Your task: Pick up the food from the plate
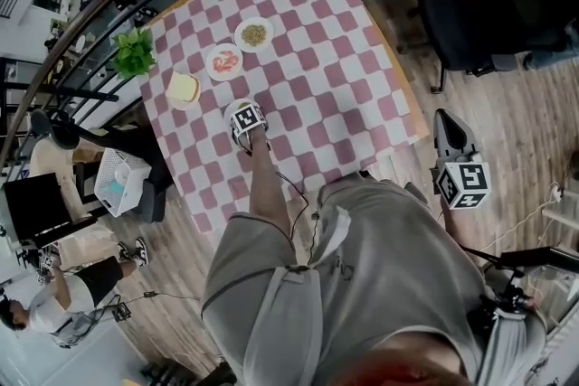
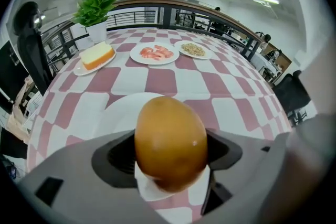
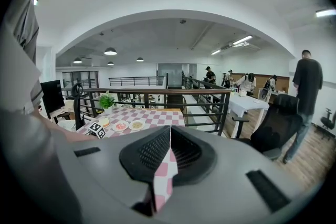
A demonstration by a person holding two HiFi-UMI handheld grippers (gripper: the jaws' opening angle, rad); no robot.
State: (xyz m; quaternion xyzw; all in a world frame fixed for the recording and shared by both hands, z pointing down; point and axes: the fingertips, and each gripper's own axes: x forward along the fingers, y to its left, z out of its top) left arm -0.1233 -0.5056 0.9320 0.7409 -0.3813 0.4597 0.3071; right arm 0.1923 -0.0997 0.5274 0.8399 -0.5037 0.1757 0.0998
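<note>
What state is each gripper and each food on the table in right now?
left gripper: shut on the brown roll.
brown roll: gripped, above the white plate.
right gripper: shut, nothing between the jaws.
cake slice: plated, untouched.
shrimp: plated, untouched.
grains: plated, untouched.
</note>
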